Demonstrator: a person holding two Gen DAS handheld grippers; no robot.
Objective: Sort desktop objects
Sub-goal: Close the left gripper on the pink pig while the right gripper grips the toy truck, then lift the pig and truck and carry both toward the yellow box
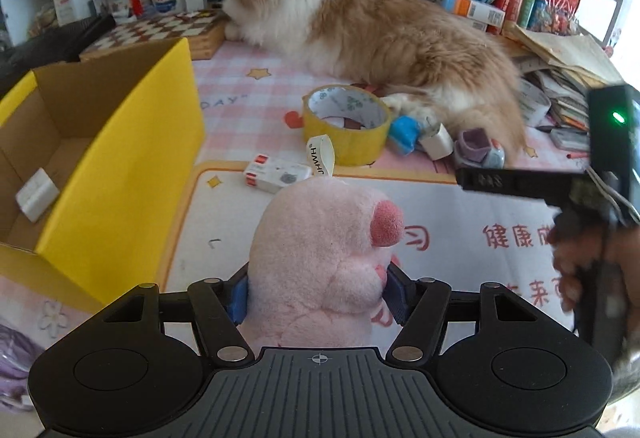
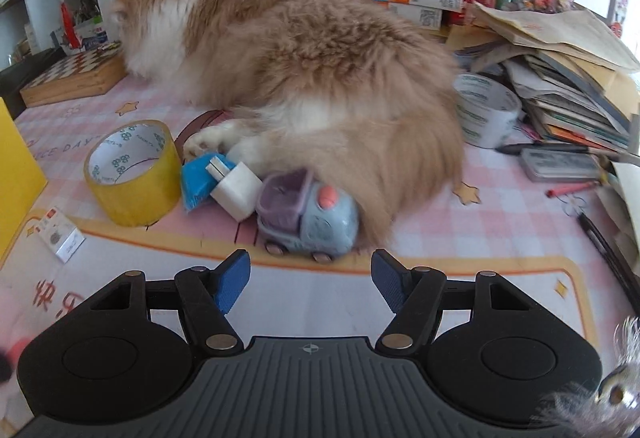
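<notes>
The left tool (image 1: 316, 296) is clamped on a pink plush (image 1: 324, 258). At its ten o'clock, the yellow box (image 1: 132, 142) holds one white block (image 1: 37, 194). The right tool (image 2: 310, 282) stands apart, holding nothing.

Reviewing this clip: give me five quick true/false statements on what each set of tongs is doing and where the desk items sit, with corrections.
1. The left tongs grip a pink plush pig. True.
2. The right tongs hold the toy truck. False: they are open and empty, short of the truck.
3. The yellow box already holds a white item. True.
4. The yellow tape roll lies inside the box. False: it sits on the desk mat beside the cat.
5. The white charger plug rests between the blue packet and the truck. True.
</notes>
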